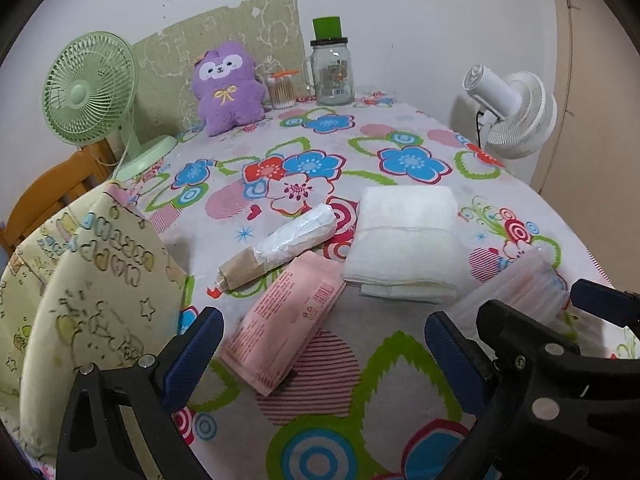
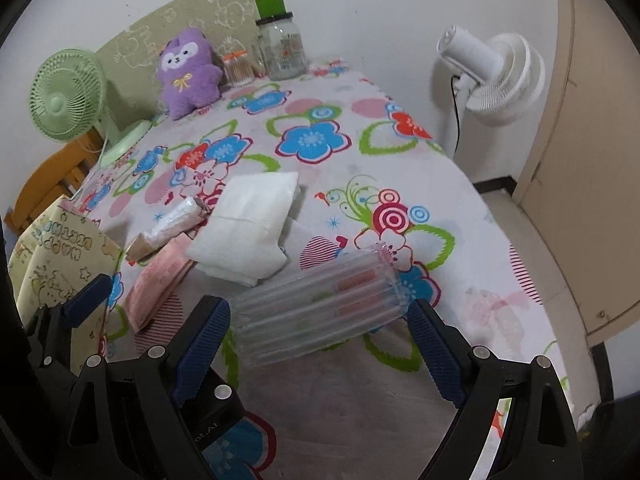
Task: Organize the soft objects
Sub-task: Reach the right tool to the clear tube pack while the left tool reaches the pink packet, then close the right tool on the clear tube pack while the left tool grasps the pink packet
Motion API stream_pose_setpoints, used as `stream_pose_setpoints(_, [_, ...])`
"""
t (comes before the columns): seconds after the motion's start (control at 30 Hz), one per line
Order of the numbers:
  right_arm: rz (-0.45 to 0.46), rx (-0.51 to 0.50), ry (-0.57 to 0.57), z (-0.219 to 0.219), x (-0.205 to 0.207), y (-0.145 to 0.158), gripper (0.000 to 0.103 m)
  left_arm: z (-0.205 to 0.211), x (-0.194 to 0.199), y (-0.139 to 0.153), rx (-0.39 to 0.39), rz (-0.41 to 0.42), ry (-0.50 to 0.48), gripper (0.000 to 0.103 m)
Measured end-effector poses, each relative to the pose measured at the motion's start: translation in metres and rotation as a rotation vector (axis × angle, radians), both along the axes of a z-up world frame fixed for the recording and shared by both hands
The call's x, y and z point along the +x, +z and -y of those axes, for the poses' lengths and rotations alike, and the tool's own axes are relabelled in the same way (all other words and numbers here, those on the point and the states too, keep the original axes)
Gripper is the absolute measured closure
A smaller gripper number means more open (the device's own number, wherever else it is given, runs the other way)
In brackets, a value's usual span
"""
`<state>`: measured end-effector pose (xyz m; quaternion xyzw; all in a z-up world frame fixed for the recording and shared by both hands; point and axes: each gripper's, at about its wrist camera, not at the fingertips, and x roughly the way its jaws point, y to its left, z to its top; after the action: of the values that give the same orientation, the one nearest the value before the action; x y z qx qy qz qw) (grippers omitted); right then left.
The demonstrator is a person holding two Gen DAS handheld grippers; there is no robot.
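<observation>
Both wide-open grippers, left gripper (image 1: 324, 356) and right gripper (image 2: 320, 344), hover: pink packet (image 1: 280, 320), air cushion (image 2: 316, 308) between.

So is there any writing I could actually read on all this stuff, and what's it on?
"ot.AI": on the black body of the left gripper, low in the right wrist view; its start is cut off.
Pink packet: printed lines and a barcode, too small to read.
Glass jar: colourful label, blurred.
Yellow fabric: outlined characters, not legible.
Nothing else is readable.

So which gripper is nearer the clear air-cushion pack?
Right. The right gripper is open around the air-cushion pack; the left gripper hovers beside it, over the pink packet.
</observation>
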<state>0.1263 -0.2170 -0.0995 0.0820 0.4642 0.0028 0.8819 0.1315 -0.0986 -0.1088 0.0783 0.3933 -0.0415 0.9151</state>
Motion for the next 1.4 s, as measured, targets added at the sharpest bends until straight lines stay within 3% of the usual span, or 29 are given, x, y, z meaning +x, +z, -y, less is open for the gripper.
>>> stream_pose_setpoints(0.37, [-0.013,-0.029,-0.017,-0.001,0.024,-0.011,0.011,-0.005,0.024,-0.015,-0.038,-0.084,0.020,0.001])
stream_pose_setpoints(0.47, [-0.005,-0.035,-0.016,-0.001,0.028,-0.013,0.021,-0.006,0.027,-0.016,-0.054,-0.099,0.018,0.003])
stream_pose_setpoints(0.67, [0.018,-0.064,-0.017,-0.004,0.029,-0.014,0.044,-0.005,0.025,-0.014,-0.075,-0.093,-0.034,0.025])
stream_pose_setpoints(0.7, [0.022,-0.070,-0.019,-0.004,0.029,-0.014,0.050,-0.003,0.024,-0.014,-0.081,-0.094,-0.047,0.036])
stream_pose_setpoints(0.83, [0.030,-0.087,-0.002,-0.008,0.027,-0.012,0.070,0.002,0.018,-0.013,-0.109,-0.099,-0.109,0.060])
stream_pose_setpoints(1.03, [0.049,-0.082,0.024,-0.014,0.022,-0.009,0.080,0.004,0.014,-0.012,-0.121,-0.101,-0.116,0.063])
stream_pose_setpoints(1.4, [0.092,-0.086,0.048,-0.021,0.007,0.003,0.085,0.003,-0.003,-0.004,-0.120,-0.081,-0.099,0.066])
